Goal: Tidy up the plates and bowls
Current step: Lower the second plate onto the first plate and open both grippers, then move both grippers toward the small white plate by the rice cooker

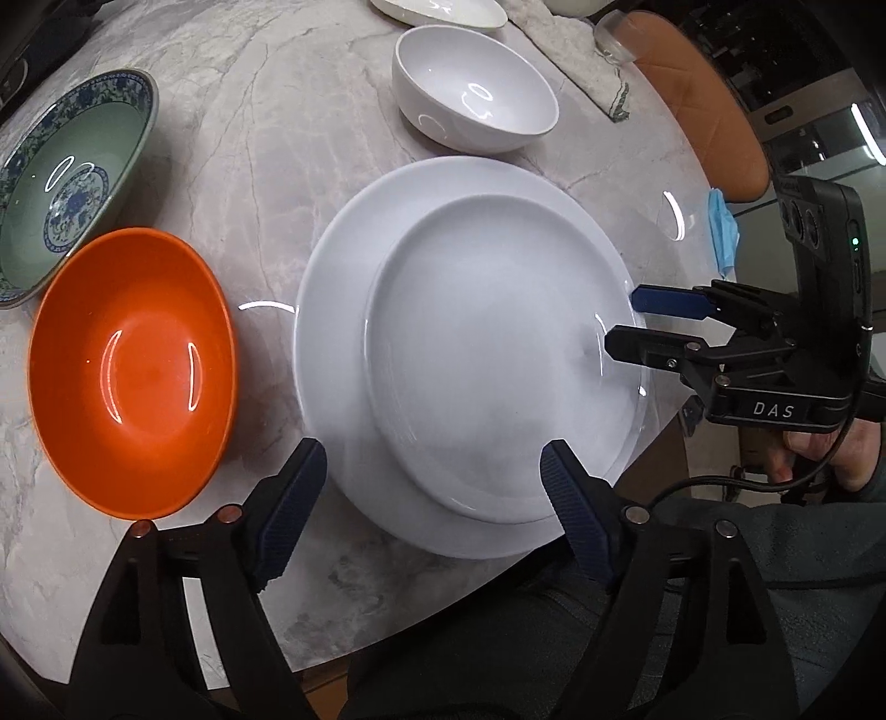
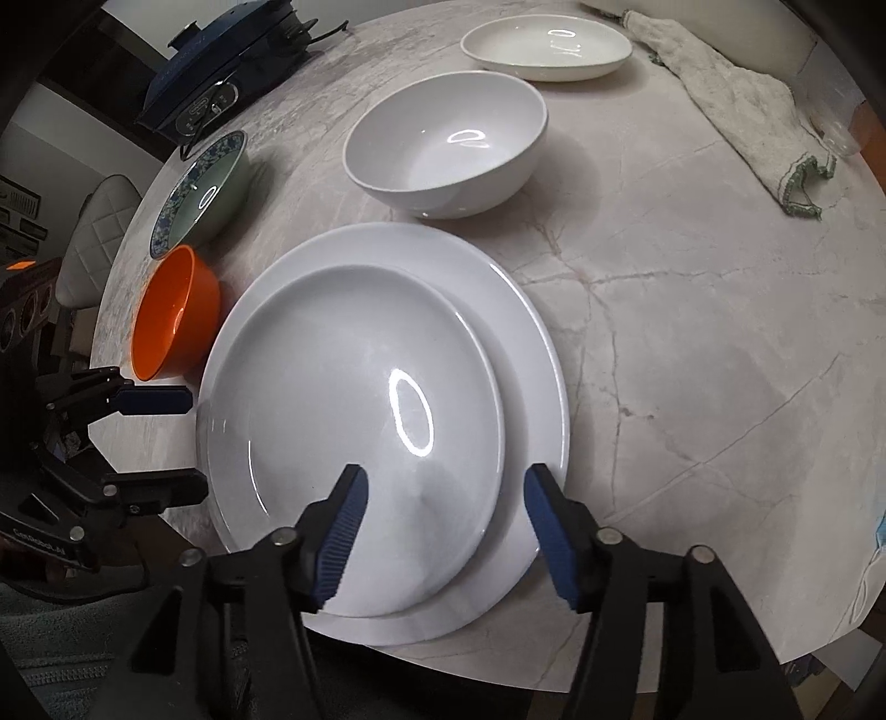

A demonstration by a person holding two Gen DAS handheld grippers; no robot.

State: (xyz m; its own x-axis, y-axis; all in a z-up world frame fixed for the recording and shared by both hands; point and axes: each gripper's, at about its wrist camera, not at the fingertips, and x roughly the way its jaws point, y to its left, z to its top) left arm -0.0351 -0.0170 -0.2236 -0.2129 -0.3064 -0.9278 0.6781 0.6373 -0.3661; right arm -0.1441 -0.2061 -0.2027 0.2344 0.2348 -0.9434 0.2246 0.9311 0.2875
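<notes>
A smaller white plate (image 1: 487,354) lies on a large white plate (image 1: 332,332), shifted toward its right edge; both show in the right wrist view, small plate (image 2: 360,421) on large plate (image 2: 531,354). My left gripper (image 1: 437,471) is open at the stack's near rim. My right gripper (image 2: 443,487) is open over the stack's near edge; it shows in the left wrist view (image 1: 623,321) at the plates' right rim. An orange bowl (image 1: 133,382), a green patterned bowl (image 1: 66,183) and a white bowl (image 1: 476,94) stand around.
A shallow white dish (image 2: 548,47) sits at the far side beside a crumpled cloth (image 2: 736,105). A blue appliance (image 2: 221,72) is at the far left. An orange chair (image 1: 703,105) and a blue face mask (image 1: 722,232) are at the table's right edge.
</notes>
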